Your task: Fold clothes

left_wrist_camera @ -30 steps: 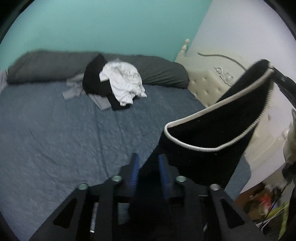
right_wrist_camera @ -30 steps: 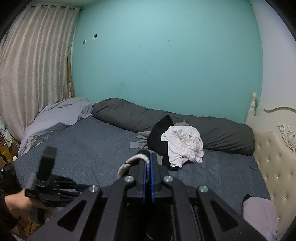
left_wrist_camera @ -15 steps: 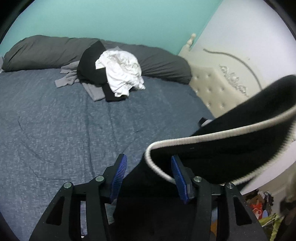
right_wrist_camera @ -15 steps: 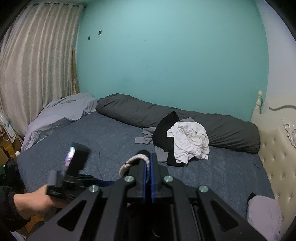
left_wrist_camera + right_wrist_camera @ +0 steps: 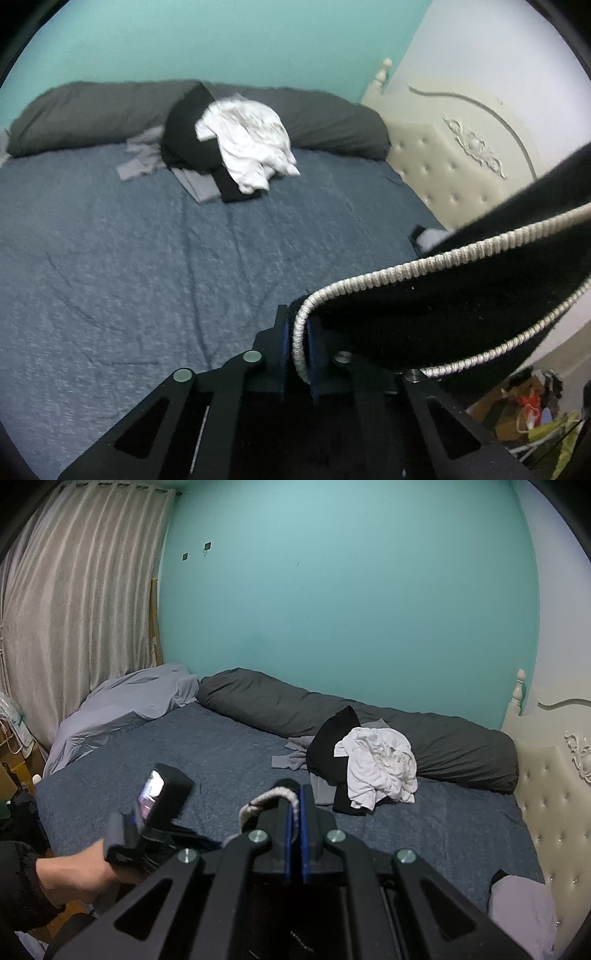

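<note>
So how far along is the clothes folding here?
Nothing looks folded yet. In hand: the left gripper, jaws just closed, and the right gripper both pinch the white-trimmed edge of a black garment held above the bed. Left: the crumpled clothes pile.

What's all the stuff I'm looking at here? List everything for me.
Black garment with cream ribbed trim: one, held up over the bed between both grippers.
Clothes pile: one, black, white and grey, far side of bed.
Bed sheet: one, blue-grey.
Long pillow: one, dark grey, along the teal wall.
Lilac bedding: one heap, by the curtain.
Headboard: one, cream, tufted.
Curtain: one, beige.
Left gripper: black, blue pads, just closed on the trim.
Right gripper: clamped on the trim.
Left hand: bare, dark sleeve.
</note>
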The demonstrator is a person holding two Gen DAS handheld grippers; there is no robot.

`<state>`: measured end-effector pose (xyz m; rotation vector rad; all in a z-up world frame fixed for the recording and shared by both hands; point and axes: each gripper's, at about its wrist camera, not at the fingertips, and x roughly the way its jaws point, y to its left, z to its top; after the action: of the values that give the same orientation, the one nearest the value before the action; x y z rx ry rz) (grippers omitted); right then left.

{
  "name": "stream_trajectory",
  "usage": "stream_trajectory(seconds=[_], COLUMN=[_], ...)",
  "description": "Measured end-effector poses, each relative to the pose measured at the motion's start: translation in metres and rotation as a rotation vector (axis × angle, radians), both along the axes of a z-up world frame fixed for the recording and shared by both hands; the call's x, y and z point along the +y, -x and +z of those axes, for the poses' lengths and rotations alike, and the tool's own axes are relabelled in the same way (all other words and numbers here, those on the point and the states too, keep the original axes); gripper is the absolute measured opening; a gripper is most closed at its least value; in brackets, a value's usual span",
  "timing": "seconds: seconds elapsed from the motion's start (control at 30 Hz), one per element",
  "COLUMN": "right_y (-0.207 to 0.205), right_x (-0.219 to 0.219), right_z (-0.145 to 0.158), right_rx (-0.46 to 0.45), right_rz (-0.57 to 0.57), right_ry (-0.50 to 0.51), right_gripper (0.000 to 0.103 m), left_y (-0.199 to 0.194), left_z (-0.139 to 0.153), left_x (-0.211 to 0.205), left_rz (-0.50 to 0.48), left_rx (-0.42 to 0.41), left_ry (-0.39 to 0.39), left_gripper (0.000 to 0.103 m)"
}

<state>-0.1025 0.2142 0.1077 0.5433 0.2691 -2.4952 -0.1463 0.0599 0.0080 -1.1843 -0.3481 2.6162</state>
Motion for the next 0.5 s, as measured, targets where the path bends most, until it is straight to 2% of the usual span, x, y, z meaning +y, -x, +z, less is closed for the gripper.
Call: stream_trajectory(seconds=[0.17,0.27,0.5], right_y=[-0.001,-0.005,-0.04], right_x=[0.013,0.018,0.016], right_z=[0.01,0.019,0.062], right_rx=[0.0,0.008,0.102], right_rz=[-0.022,-0.033,-0.007], right_ry=[0.053,0.088,0.148], right_gripper=[0.003,0.003,0.003], left_y=[-0.022,-0.037,-0.084], left_z=[0.045,0.082,0.172], left_x=[-0.031,-0.045,-0.06], left_rz=[0.094,0.132,0.203], left_rx=[0.108,0.177,0.357], left_ry=[0.029,0.052,0.144], left_gripper=[0.006,0.006,0.006])
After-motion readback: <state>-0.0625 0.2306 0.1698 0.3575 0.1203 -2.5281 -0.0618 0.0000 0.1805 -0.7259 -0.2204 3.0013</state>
